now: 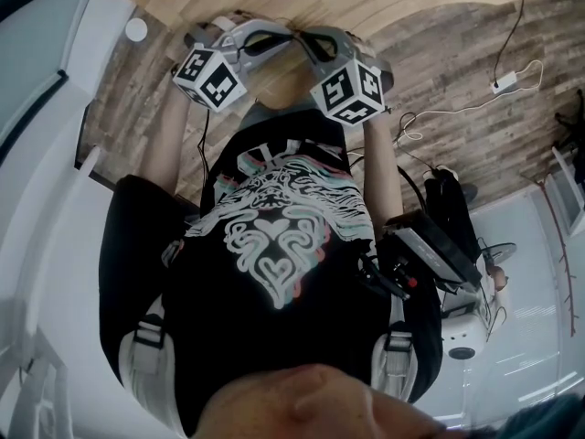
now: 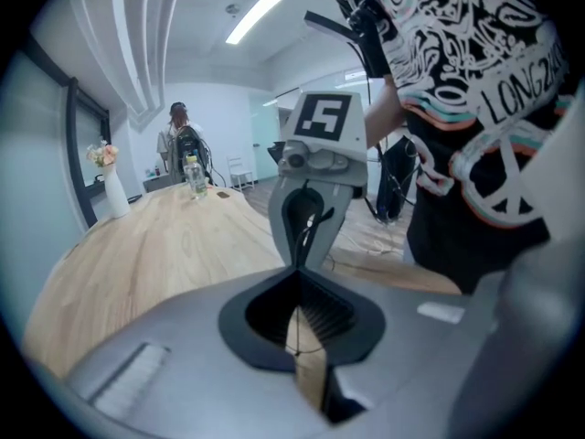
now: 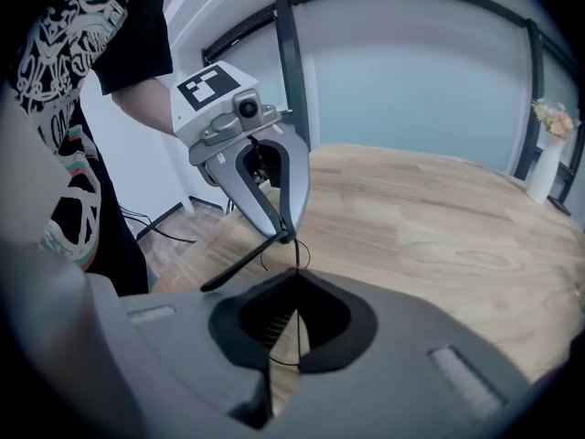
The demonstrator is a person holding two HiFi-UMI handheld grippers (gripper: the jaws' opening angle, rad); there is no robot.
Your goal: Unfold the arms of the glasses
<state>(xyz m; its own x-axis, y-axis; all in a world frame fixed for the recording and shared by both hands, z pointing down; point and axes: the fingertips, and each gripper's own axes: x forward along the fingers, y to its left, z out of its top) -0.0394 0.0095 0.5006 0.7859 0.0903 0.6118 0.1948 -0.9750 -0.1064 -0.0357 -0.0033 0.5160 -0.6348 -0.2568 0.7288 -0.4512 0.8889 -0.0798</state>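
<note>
Jaws tight on glasses (image 3: pixel 297 252), arm (image 3: pixel 240 263) down-left

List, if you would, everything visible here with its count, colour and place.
glasses: one, thin black frame, gripped between both gripper tips
table: one, light wood, beneath and beyond the grippers
vase: one, white, pale flowers, table's far end
bottle: one, clear, table's far end
power strip: one, white, on the plank floor
bystander: one, clothing unclear, beyond the table
left gripper: one, grey, shut on glasses
right gripper: one, grey, shut on glasses
</note>
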